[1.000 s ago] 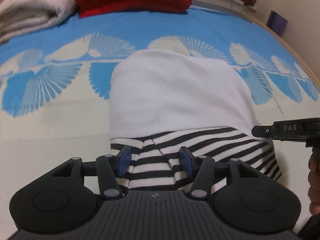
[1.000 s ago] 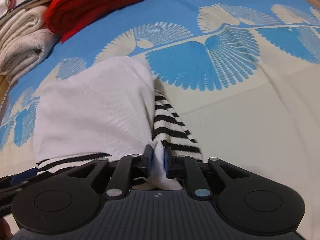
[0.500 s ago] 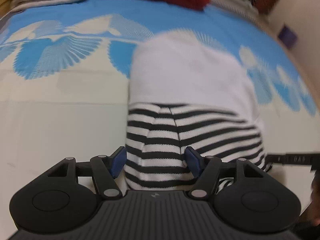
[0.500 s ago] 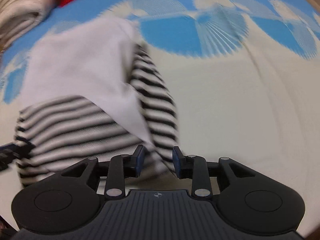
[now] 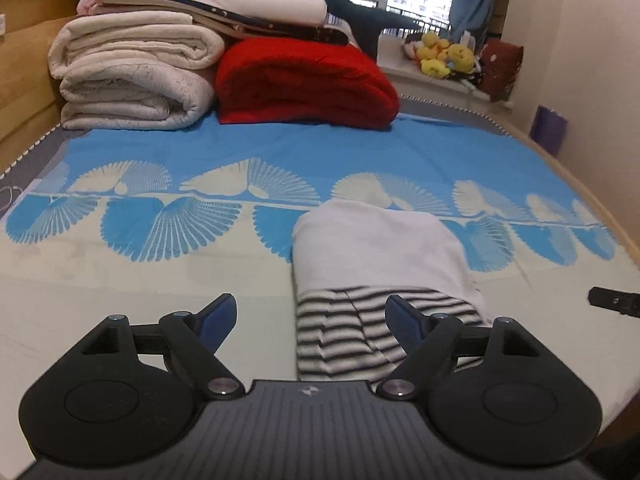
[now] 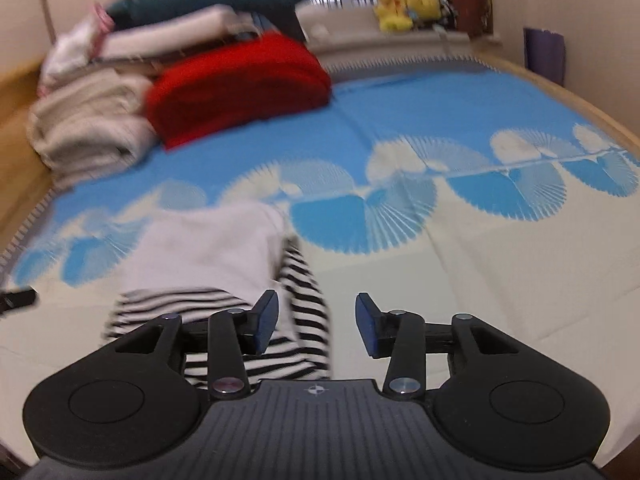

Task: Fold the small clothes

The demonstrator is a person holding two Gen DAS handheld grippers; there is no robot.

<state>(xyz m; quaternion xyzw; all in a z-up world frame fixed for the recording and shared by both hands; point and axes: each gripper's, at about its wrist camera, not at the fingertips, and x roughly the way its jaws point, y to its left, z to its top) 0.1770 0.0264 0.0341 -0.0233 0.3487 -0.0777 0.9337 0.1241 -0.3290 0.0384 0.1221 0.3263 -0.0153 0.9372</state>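
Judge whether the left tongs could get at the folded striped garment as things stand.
Probably yes: the left tongs stand open and empty, the striped garment lies flat on the bed sheet just ahead, with nothing between.

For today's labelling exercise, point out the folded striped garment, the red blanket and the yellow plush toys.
Folded striped garment (image 5: 376, 248), left wrist view: on its white upper panel.
Red blanket (image 5: 304, 80), left wrist view: on the middle of its front face.
Yellow plush toys (image 5: 444, 56), left wrist view: on the middle toy on the windowsill.
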